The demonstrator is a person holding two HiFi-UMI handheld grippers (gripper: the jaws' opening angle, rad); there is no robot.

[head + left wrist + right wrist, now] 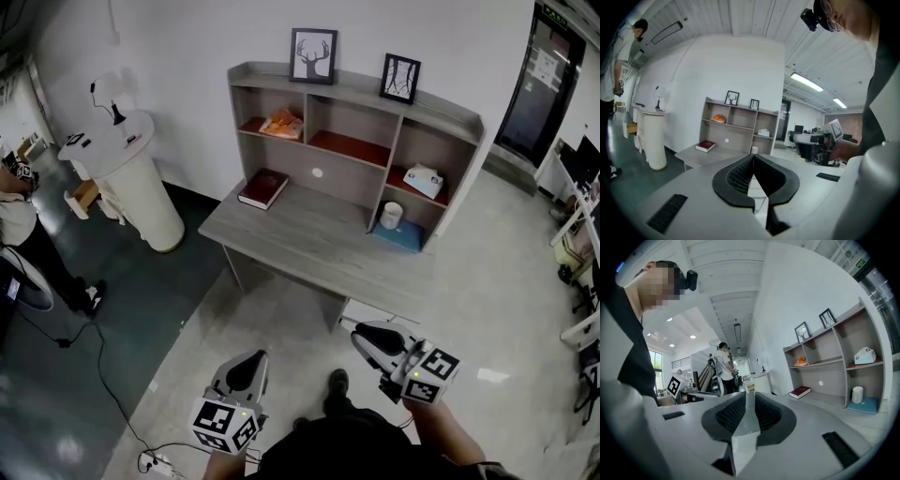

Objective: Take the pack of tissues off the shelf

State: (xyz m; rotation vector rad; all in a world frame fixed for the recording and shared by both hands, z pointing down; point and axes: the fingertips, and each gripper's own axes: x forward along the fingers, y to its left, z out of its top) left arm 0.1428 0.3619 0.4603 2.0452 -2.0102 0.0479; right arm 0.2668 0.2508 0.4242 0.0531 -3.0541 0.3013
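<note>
Low at the near edge of the head view, the left gripper [246, 367] has its jaws pressed together with nothing between them. Its own view shows the two dark pads meeting in a line, with only the room beyond. To its right, the right gripper [367, 339] is likewise closed and empty, its pads touching in its own view. Both point toward the desk [309, 246] and are well apart from it, with bare floor between.

Farther off, a white round pedestal [141, 178] stands at the left by the wall. Next comes the desk with its shelf unit [356, 92] on top. A red book [263, 187] lies at the left of the desktop and an orange object [281, 123] sits in the upper left compartment. The pack of tissues [424, 180] rests on the upper board of the right-hand compartment, above a white cylinder [391, 215] and a flat blue item [398, 236].

By this the task has barely begun: the pack sits untouched on the shelf and neither gripper is near it. What is left, as I read it, is to close the distance, open one pair of jaws, clamp the pack and draw it clear of the compartment
</note>
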